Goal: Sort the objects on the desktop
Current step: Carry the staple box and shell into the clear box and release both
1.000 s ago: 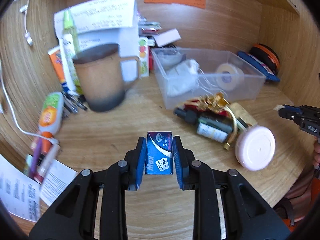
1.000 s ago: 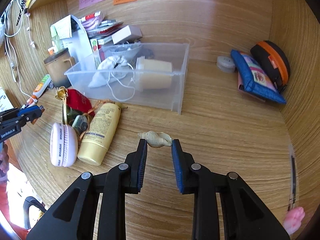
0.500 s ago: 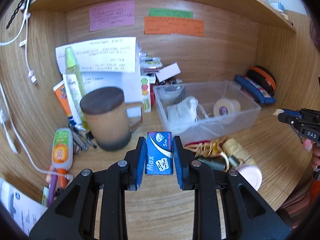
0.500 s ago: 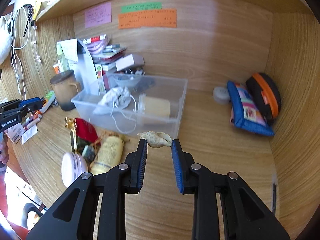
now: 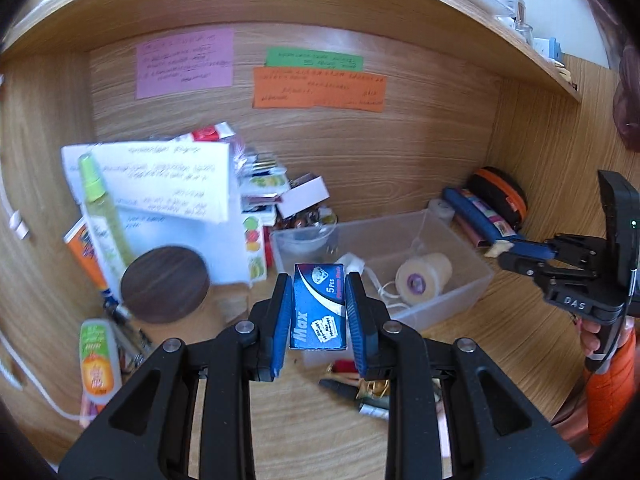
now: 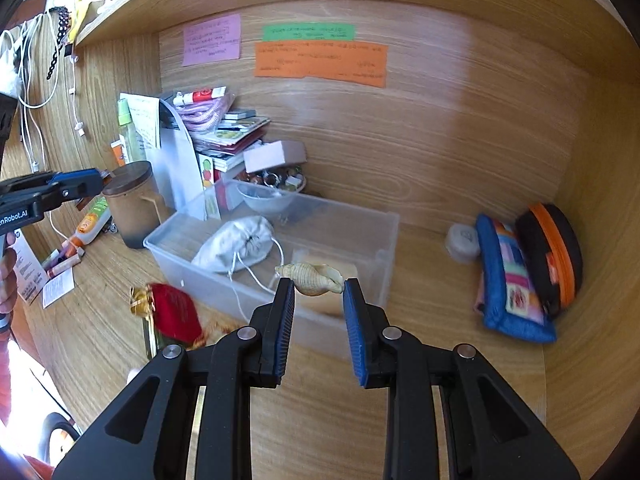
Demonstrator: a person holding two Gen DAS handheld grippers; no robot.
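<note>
Height is what has changed: a second ago both tongs were low over the bench, and now both views look down from higher and nearer the clear bin, so the carry toward it seems well under way and the drop not yet made. The left tongs [image 5: 320, 312] are clamped on the blue blade box [image 5: 319, 310], held upright between the blue pads, its top edge now overlapping the near wall of the clear bin [image 5: 452, 304] just beyond the tips. The right tongs [image 6: 319, 294] pinch the pale seashell [image 6: 311, 278] crosswise at the very tips, with the bin's near rim directly past it; the grip looks slight, so I judge the shell the likelier of the two to slip. Below and left of the right tongs the red pouch [image 6: 176, 310] is smeared by motion, and the bottles under the left tongs are cut off by the black arms. Further on, in the bin, lie the white drawstring bag [image 6: 234, 244], the tape roll [image 5: 420, 280] and a small bowl, though what sits behind the shell is hard to read. Left of the bin stands the lidded mug [image 6: 134, 208]. Farthest off, the notes on the back wall are too blurred to read.
</note>
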